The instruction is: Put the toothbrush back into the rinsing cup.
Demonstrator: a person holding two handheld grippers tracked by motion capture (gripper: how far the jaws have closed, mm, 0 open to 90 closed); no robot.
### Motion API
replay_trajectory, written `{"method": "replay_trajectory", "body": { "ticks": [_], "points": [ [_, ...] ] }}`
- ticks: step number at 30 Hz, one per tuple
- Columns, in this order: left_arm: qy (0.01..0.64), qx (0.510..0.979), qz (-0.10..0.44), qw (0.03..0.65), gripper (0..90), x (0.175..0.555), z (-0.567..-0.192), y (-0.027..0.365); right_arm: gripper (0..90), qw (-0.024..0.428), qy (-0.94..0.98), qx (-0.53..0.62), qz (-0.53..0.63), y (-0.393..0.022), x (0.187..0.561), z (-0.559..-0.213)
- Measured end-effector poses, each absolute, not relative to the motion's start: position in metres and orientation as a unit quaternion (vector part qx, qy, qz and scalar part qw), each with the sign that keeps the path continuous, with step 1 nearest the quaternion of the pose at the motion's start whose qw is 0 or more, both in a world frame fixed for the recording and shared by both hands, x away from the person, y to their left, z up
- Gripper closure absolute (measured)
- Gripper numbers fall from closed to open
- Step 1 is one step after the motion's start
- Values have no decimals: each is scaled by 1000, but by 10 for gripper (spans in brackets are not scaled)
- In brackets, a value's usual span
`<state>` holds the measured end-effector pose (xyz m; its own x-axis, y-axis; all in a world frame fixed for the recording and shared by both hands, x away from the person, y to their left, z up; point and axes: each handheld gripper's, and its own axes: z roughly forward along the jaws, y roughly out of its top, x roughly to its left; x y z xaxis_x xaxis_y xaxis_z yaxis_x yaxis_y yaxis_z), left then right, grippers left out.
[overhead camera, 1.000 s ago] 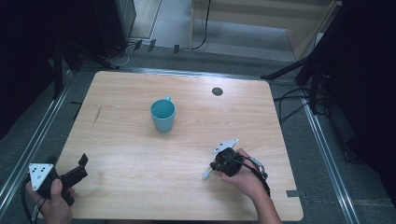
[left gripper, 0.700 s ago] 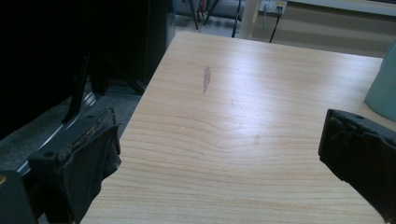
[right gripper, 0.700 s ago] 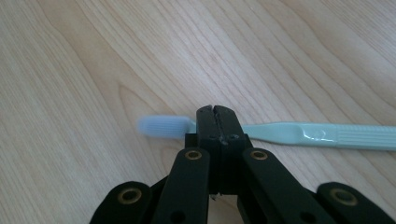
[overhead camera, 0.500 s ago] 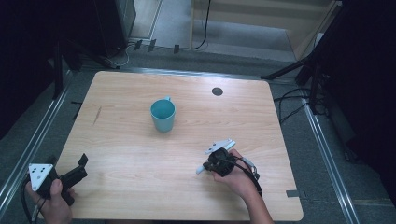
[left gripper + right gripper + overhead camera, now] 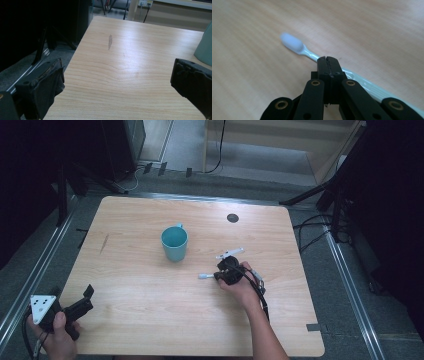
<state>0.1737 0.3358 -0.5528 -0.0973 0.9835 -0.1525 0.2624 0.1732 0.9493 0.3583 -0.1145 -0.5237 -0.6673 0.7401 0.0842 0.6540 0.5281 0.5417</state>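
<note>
Your light wooden table (image 5: 150, 320) carries a teal mug (image 5: 174, 243) standing upright near its middle, a little toward the far edge. You have a dark round grommet (image 5: 232, 218) by the far edge and a dark smudge (image 5: 104, 243) toward the left edge.

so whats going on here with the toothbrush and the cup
A person at a wooden table holds a gripper in each hand. The right gripper is clamped shut on a white toothbrush, gripping its handle, with the bristle end sticking out past the jaws over the tabletop. A teal cup stands upright near the middle of the table, a short way from the brush. The left gripper sits at the near left corner with its jaws open and nothing between them.
</note>
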Motion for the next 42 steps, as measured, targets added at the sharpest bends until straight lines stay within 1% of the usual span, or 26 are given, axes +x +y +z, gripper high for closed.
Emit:
{"method": "replay_trajectory", "body": {
  "ticks": [5, 10, 16, 20, 25, 36, 39, 42],
  "points": [
    [622, 498, 401, 452, 0, 173, -553, 337, 900, 72, 838, 444, 308, -127, 381, -511],
    [622, 498, 399, 453, 0, 173, -553, 337, 900, 98, 832, 474, 272, -153, 395, -507],
    [623, 499, 400, 451, 0, 173, -553, 337, 900, 118, 829, 492, 239, -178, 393, -512],
    [621, 500, 401, 450, 0, 173, -553, 336, 900, 118, 831, 496, 224, -187, 389, -517],
    [622, 502, 400, 448, 0, 174, -553, 337, 900, 104, 837, 489, 224, -195, 380, -517],
    [621, 504, 399, 449, 0, 174, -553, 335, 900, 79, 856, 461, 222, -195, 336, -517],
    [621, 504, 398, 449, 0, 174, -553, 335, 900, 72, 861, 455, 215, -194, 329, -516],
    [622, 504, 397, 449, 0, 174, -553, 336, 900, 43, 877, 434, 203, -189, 317, -514]
  ]
}}
